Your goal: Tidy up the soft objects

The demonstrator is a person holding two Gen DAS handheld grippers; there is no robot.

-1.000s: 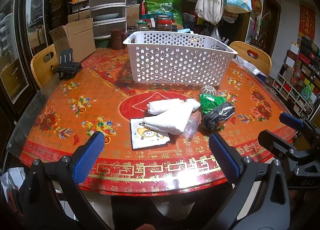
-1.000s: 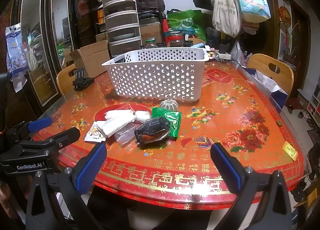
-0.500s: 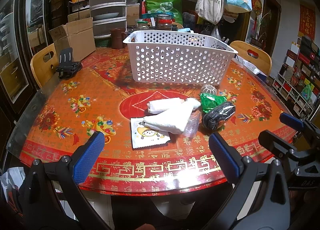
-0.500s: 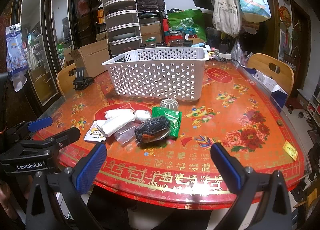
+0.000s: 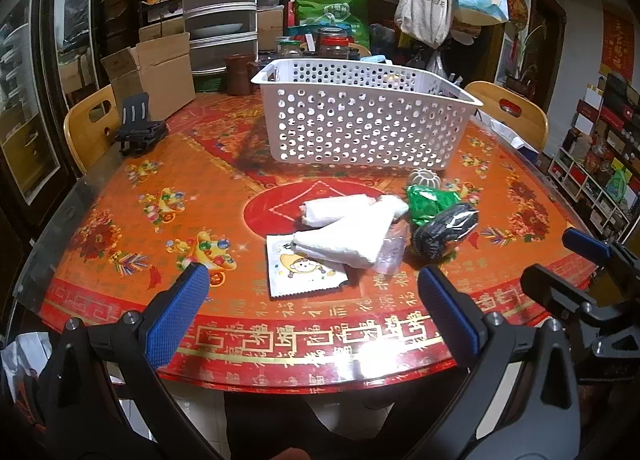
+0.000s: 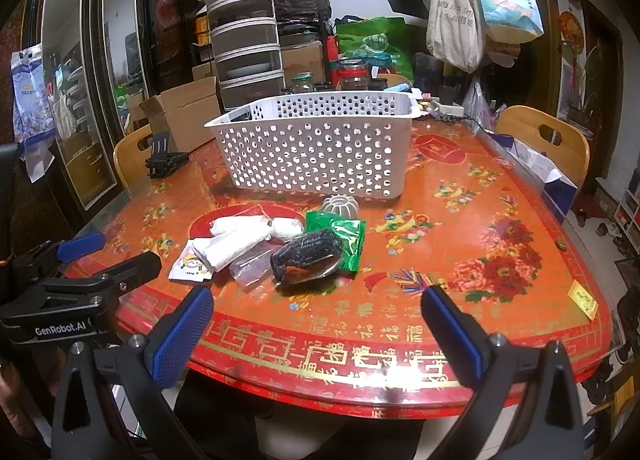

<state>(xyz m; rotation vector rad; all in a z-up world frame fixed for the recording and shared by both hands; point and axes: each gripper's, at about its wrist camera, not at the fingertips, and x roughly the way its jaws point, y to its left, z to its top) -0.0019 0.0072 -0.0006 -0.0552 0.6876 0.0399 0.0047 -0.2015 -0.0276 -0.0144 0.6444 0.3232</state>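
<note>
A white perforated basket (image 5: 366,120) (image 6: 316,148) stands mid-table. In front of it lies a pile: two rolled white towels (image 5: 344,234) (image 6: 236,240), a cartoon packet (image 5: 304,272) (image 6: 190,266), a clear plastic bag (image 5: 390,252) (image 6: 250,266), a green packet (image 5: 430,200) (image 6: 340,232), a dark knit roll (image 5: 444,230) (image 6: 306,254) and a small ribbed grey-white ball (image 5: 424,178) (image 6: 340,204). My left gripper (image 5: 310,308) hangs open at the table's near edge, short of the pile. My right gripper (image 6: 316,320) is open too, near the edge, right of the left one.
The round table (image 5: 140,220) has a red-orange patterned top. A black stand (image 5: 138,128) sits at the left, a cardboard box (image 5: 156,72) and jars (image 5: 332,42) behind the basket. Wooden chairs (image 5: 86,126) (image 6: 544,140) flank the table. A yellow slip (image 6: 582,298) lies at the right edge.
</note>
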